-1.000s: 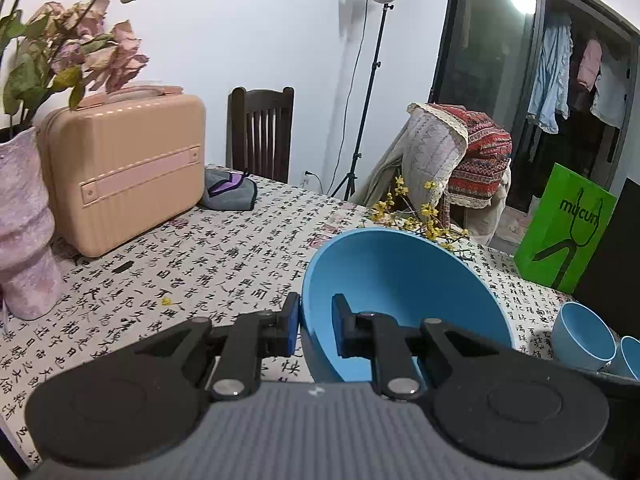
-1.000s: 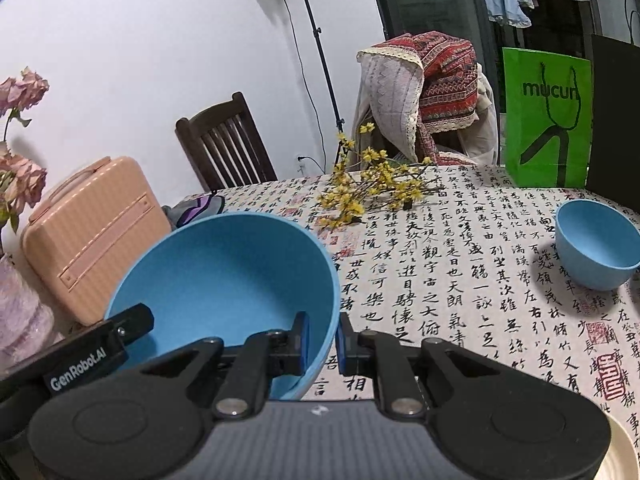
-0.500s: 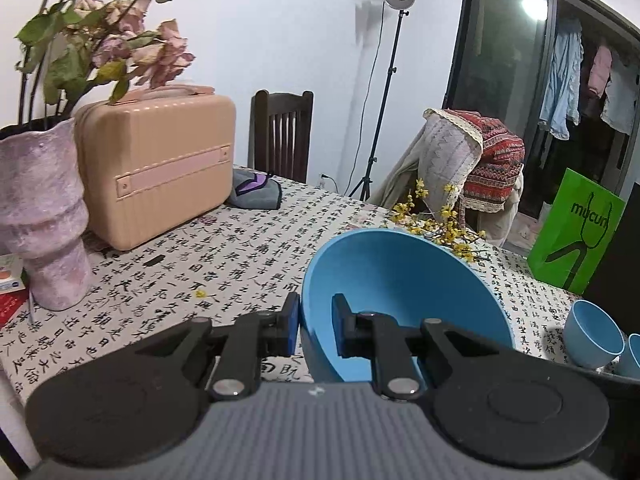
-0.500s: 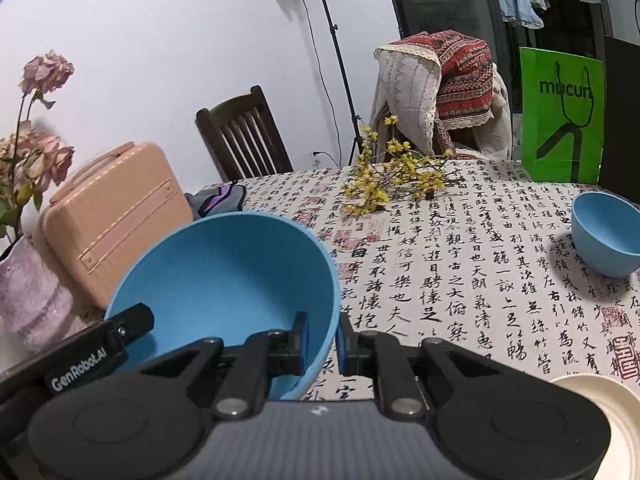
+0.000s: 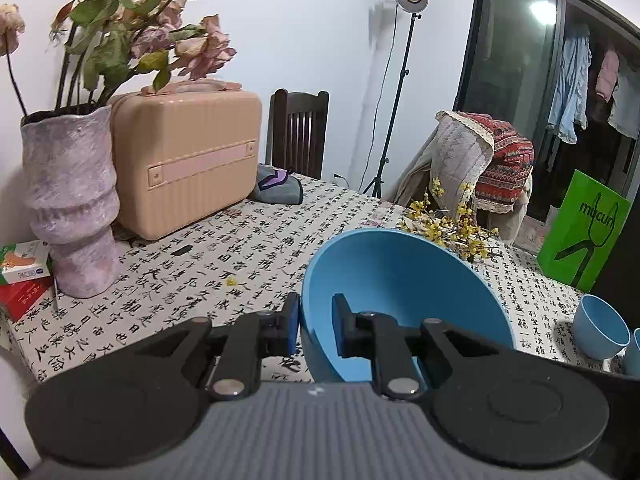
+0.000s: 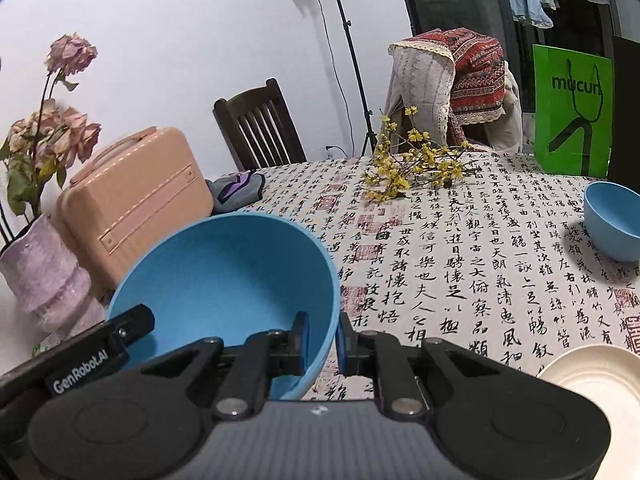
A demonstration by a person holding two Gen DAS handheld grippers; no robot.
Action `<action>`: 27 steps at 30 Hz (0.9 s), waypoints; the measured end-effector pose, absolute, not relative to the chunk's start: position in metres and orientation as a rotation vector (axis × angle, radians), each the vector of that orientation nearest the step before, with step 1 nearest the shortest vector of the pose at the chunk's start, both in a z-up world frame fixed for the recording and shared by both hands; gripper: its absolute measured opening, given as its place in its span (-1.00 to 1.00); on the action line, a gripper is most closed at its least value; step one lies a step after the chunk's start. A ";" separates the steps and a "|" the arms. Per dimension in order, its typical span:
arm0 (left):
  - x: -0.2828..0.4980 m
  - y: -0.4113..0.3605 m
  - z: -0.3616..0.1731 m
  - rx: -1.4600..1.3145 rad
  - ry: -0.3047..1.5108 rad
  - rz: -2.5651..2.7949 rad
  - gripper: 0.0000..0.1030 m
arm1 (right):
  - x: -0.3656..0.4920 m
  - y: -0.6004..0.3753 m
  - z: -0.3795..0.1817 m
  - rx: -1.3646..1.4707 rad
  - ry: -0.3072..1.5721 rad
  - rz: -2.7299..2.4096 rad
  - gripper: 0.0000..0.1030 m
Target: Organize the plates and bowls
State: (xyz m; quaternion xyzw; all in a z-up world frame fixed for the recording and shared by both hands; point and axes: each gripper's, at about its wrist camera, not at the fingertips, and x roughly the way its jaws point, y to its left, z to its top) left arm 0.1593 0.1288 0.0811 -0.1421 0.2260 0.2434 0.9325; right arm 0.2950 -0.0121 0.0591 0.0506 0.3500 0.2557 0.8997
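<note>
A large blue bowl hangs tilted above the table, held from both sides. My left gripper is shut on its left rim, one pad inside and one outside. My right gripper is shut on its right rim; the other gripper's body shows at the bowl's left edge. A small blue bowl stands on the table to the right, with the edge of another blue bowl beside it. A cream plate lies at the lower right.
A purple vase with dried roses and a peach suitcase stand at the left. Yellow flower sprigs lie mid-table, a green paper bag at the far right. Chairs ring the far edge. A folded grey cloth lies by the suitcase.
Both grippers have carried the large blue bowl sideways along the table; the vase and suitcase have come further into the left wrist view, and the cream plate shows more at lower right.
</note>
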 end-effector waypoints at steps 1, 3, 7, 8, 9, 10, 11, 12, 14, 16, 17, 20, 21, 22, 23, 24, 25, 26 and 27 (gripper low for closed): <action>0.157 0.130 0.081 -0.293 0.462 0.499 -0.66 | 0.292 -0.011 0.058 0.104 0.725 0.530 -0.74; 0.152 0.132 0.079 -0.294 0.461 0.499 -0.66 | 0.289 -0.009 0.058 0.102 0.726 0.531 -0.74; 0.143 0.136 0.077 -0.296 0.462 0.501 -0.66 | 0.284 -0.006 0.056 0.103 0.728 0.532 -0.74; 0.141 0.138 0.076 -0.298 0.463 0.501 -0.66 | 0.280 -0.004 0.054 0.102 0.728 0.532 -0.74; 0.139 0.139 0.075 -0.300 0.463 0.502 -0.66 | 0.277 -0.002 0.053 0.101 0.728 0.532 -0.74; 0.137 0.141 0.075 -0.302 0.463 0.503 -0.66 | 0.274 -0.001 0.052 0.100 0.730 0.533 -0.74; 0.134 0.142 0.074 -0.304 0.463 0.503 -0.66 | 0.271 0.001 0.051 0.099 0.730 0.534 -0.74; 0.132 0.143 0.073 -0.305 0.463 0.504 -0.66 | 0.268 0.002 0.050 0.098 0.731 0.535 -0.74; 0.128 0.145 0.072 -0.305 0.463 0.508 -0.66 | 0.263 0.005 0.048 0.096 0.733 0.536 -0.74; 0.123 0.148 0.070 -0.304 0.463 0.511 -0.66 | 0.258 0.009 0.047 0.094 0.734 0.539 -0.74; 0.121 0.151 0.068 -0.306 0.464 0.512 -0.66 | 0.258 0.010 0.046 0.094 0.736 0.540 -0.74; 0.115 0.158 0.065 -0.318 0.467 0.517 -0.66 | 0.252 0.015 0.043 0.088 0.743 0.545 -0.74; 0.113 0.160 0.063 -0.320 0.469 0.520 -0.66 | 0.252 0.018 0.042 0.085 0.745 0.547 -0.74; 0.111 0.162 0.062 -0.322 0.470 0.522 -0.66 | 0.250 0.020 0.041 0.082 0.747 0.548 -0.74; 0.109 0.164 0.060 -0.324 0.471 0.525 -0.66 | 0.249 0.023 0.040 0.080 0.749 0.549 -0.74; 0.107 0.165 0.059 -0.326 0.473 0.528 -0.66 | 0.247 0.025 0.038 0.078 0.751 0.551 -0.74; 0.105 0.168 0.057 -0.329 0.475 0.530 -0.66 | 0.245 0.028 0.037 0.076 0.754 0.553 -0.74; 0.103 0.170 0.055 -0.332 0.477 0.533 -0.66 | 0.244 0.031 0.035 0.075 0.757 0.555 -0.74; 0.101 0.173 0.054 -0.334 0.479 0.536 -0.66 | 0.243 0.033 0.034 0.074 0.760 0.557 -0.74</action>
